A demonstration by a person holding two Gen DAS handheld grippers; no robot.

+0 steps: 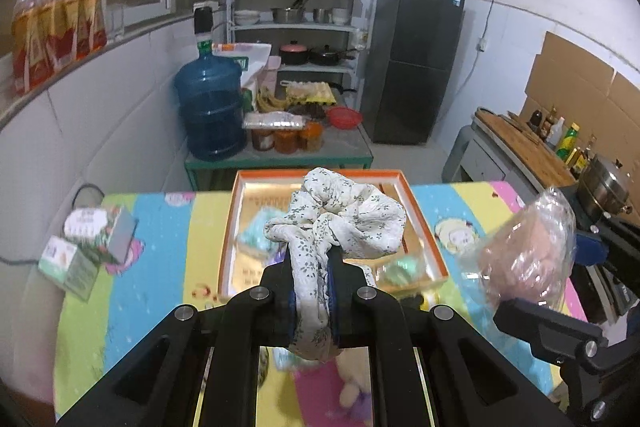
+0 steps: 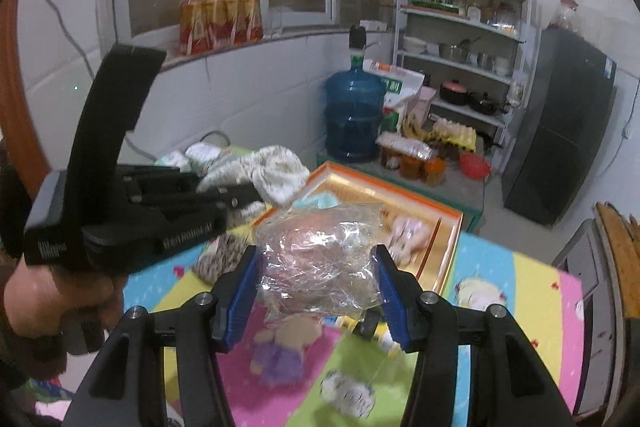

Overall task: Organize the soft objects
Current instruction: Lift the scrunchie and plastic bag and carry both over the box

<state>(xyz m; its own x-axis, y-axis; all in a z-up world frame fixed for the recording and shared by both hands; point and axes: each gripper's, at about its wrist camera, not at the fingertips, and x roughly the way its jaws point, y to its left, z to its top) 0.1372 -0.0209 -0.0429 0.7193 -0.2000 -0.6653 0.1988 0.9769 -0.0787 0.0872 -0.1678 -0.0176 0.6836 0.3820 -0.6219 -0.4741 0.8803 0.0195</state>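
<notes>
Both grippers loaded, held above the tray.

Left gripper (image 1: pixel 311 269) clamped tight on a white floral scrunchie (image 1: pixel 340 223), band pinched between the blue pads, ruffled loop bulging up past the fingertips; seen over the orange-rimmed tray (image 1: pixel 430 231), clear of it. Right gripper (image 2: pixel 316 281) closed on a clear crinkled plastic bag (image 2: pixel 320 267) with something pinkish inside, blue pads (image 2: pixel 240 291) pressing both sides, bag raised above the mat. Tray resting on a colourful cartoon play mat (image 1: pixel 160 227); pale green and pink soft items inside, blurred. Two small boxes (image 1: pixel 86 247) at the mat's left edge. Plush toy (image 2: pixel 280 351) lying on the mat below the right gripper. Beyond: blue water jug (image 1: pixel 210 107), shelf of cookware (image 1: pixel 298 7), dark fridge (image 1: pixel 416 59).
</notes>
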